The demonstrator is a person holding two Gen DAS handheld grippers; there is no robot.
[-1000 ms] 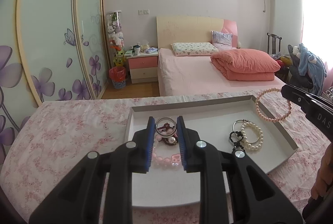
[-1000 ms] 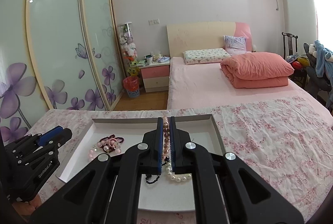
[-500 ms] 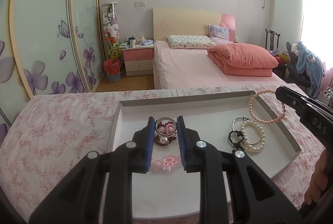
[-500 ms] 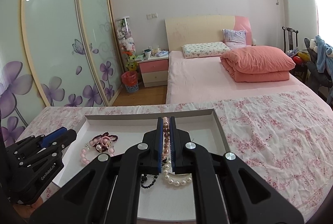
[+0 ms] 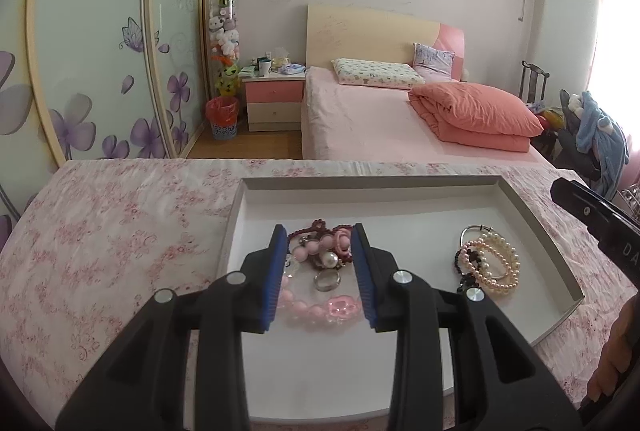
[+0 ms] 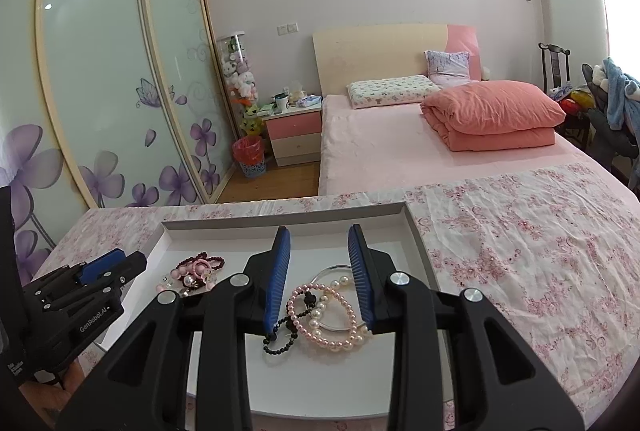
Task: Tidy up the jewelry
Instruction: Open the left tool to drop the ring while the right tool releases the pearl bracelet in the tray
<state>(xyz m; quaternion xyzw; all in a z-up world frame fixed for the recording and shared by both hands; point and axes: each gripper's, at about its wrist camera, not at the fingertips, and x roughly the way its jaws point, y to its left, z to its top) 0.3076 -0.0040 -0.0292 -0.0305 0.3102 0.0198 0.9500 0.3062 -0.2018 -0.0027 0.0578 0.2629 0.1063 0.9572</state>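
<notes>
Both grippers over the tray, jaws opening w/ nothing pinched. Left gripper brackets pink heap; right gripper brackets pearls. Lift straight up so loose strands don't snag on pads.

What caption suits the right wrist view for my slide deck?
Right gripper opening above pearl bracelets and a black bead strand in the white tray.

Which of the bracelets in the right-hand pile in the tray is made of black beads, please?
The black bead bracelet, at the pile's near left edge below the right gripper's left pad. The pink pearl bracelet and white pearl bracelet beside it are pale.
</notes>
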